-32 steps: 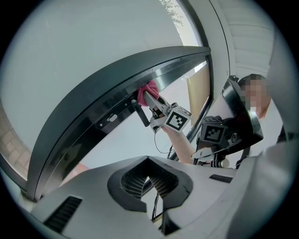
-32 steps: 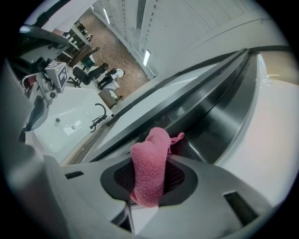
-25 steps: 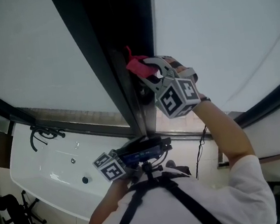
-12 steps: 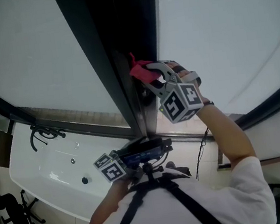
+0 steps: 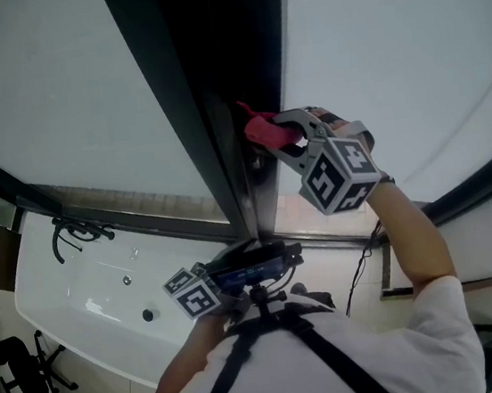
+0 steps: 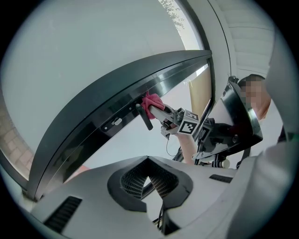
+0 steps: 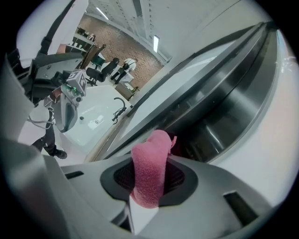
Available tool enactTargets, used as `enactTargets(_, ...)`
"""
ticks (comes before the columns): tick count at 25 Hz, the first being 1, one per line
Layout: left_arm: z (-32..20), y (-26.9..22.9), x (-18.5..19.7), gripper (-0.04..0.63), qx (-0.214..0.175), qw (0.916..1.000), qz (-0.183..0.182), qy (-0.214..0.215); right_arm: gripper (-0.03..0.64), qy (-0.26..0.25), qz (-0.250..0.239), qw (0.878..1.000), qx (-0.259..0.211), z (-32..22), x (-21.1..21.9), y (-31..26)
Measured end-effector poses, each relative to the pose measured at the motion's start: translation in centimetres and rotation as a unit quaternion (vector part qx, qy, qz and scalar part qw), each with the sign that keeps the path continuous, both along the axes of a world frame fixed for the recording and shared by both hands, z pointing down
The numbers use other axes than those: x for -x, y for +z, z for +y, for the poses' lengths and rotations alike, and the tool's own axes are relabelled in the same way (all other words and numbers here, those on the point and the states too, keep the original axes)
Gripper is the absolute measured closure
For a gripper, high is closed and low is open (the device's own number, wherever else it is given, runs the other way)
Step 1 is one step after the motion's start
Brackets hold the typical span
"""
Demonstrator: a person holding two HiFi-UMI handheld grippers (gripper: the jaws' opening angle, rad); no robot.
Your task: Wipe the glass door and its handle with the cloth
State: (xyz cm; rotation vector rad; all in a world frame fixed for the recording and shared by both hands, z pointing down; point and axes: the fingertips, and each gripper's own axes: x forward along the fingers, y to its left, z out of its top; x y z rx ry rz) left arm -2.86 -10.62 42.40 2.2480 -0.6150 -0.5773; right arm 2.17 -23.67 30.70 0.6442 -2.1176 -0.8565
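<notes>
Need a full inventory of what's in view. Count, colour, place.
glass panels: two, frosted white, one on either side of the frame
door frame: one, dark, running between the panels
handle: one, black lever, on the frame
cloth: one, pink, clamped in the right gripper, at the handle
bathtub: one, white, lower left
tap: one, black, on the tub's rim
office chair: one, black, bottom left
right gripper: shut on cloth, raised to the frame
left gripper: shut, empty, held low near the chest
right arm: bare forearm, white sleeve
</notes>
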Motion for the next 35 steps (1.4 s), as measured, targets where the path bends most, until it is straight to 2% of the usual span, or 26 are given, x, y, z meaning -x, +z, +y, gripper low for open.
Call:
enactTargets(6,-0.2,0.3,-0.2,0.603,0.001,1.0000,0.000,0.010,0.518,-0.013,-0.026,1.000,-0.004,1.0,2.2,-1.5)
enactTargets(10,-0.1,0.1,-0.5,0.603,0.002,0.9999,-0.001,0.013,0.518,-0.005,-0.008,0.999,0.031,0.7,3.2,1.1)
enactTargets(13,-0.2,0.1,-0.4,0.603,-0.001,0.9999,-0.001,0.012,0.518,-0.003,-0.028,0.997,0.068,0.6,2.7,1.8)
enactTargets(16,-0.2,0.0,-0.3,0.603,-0.002,1.0000,0.000,0.009,0.518,0.005,-0.049,0.996,0.081,1.0,2.2,1.6)
enactTargets(23,-0.1,0.0,-0.5,0.603,-0.001,0.9999,-0.001,0.013,0.518,0.029,-0.072,0.994,0.078,1.7,0.0,1.9)
enactTargets(28,-0.1,0.1,-0.7,0.603,-0.001,0.9998,-0.002,0.019,0.517,0.043,-0.067,0.995,0.065,2.0,-1.0,2.3)
enactTargets(35,-0.1,0.1,-0.6,0.603,0.001,0.9998,-0.001,0.019,0.517,0.080,-0.084,0.992,0.050,2.8,-4.8,2.2)
